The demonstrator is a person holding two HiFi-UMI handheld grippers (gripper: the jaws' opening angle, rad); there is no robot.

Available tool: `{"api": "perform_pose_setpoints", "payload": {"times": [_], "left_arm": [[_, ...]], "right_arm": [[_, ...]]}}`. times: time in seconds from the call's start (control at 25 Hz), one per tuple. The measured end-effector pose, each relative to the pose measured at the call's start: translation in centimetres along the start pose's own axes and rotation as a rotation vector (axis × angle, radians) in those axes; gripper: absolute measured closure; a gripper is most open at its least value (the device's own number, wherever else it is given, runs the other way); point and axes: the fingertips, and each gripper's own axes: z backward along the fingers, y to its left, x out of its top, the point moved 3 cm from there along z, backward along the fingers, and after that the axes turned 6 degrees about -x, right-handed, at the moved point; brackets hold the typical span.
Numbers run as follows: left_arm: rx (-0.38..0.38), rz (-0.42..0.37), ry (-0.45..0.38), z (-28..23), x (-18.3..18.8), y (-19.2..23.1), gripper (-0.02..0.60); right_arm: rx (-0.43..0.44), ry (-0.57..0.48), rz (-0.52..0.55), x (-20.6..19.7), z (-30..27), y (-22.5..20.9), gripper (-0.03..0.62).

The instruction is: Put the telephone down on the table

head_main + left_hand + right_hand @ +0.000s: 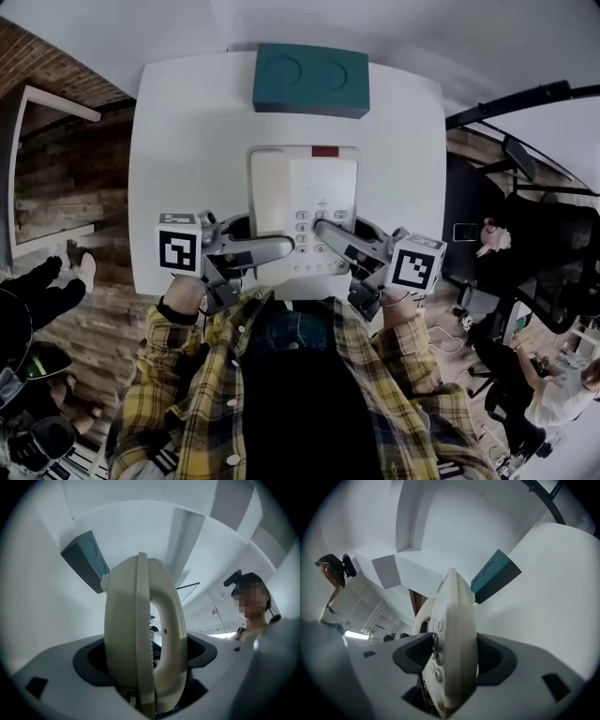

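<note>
A cream desk telephone (302,202) with its handset on the left and a keypad lies flat over the white table (187,141); whether it rests on the table I cannot tell. My left gripper (284,248) is shut on its near left edge. My right gripper (325,231) is shut on its near right part, by the keys. In the left gripper view the telephone (140,634) stands edge-on between the jaws of the left gripper (145,660), handset side showing. In the right gripper view the telephone (452,634) fills the gap of the right gripper (450,663), buttons showing.
A teal box (311,80) with two round dents sits at the table's far edge, behind the telephone. A brick wall (56,159) runs along the left. To the right are black office chairs (553,253) and a seated person (492,239).
</note>
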Motion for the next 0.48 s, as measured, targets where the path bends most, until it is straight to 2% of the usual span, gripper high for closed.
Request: {"api": "perform_pose_setpoints", "payload": {"times": [0.48], "left_arm": [[0.001, 0.08, -0.026, -0.5, 0.8, 4.2, 0.184]], "right_arm": [[-0.052, 0.033, -0.088, 0.2, -1.3, -4.2, 0.333]]}}
